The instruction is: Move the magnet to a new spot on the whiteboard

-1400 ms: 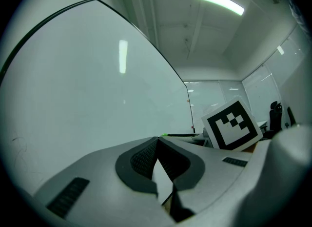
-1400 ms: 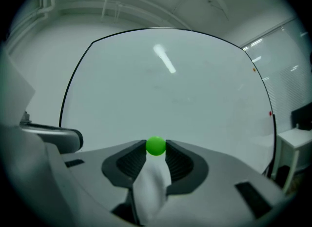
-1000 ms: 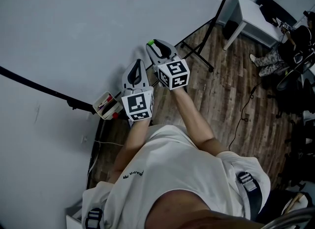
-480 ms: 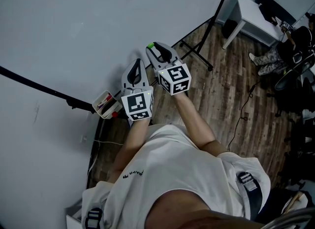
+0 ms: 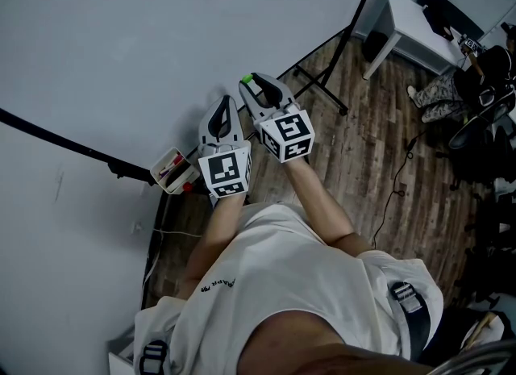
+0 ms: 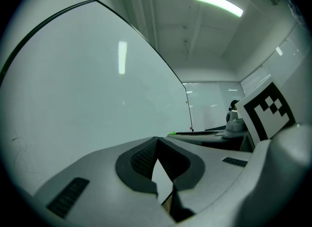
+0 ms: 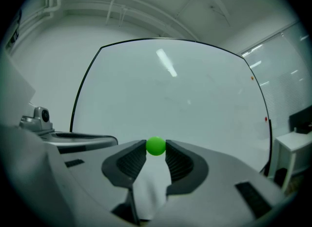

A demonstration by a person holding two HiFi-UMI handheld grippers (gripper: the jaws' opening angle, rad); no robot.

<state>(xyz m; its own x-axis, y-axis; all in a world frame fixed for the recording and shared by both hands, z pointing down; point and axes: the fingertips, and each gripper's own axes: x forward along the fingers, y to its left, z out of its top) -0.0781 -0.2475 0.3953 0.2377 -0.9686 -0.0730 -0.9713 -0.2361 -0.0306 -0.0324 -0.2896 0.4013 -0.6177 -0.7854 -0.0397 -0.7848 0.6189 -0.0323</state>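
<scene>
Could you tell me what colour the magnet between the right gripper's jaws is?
Bright green magnet; clearest in the right gripper view.

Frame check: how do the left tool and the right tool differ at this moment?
The left tool has its jaws together with nothing between them; the right tool has its jaws apart, clamped on the green magnet. In the head view the right tool reaches farther forward than the left tool. Both face the whiteboard.

White T-shirt (small print), 2 dark straps
</scene>
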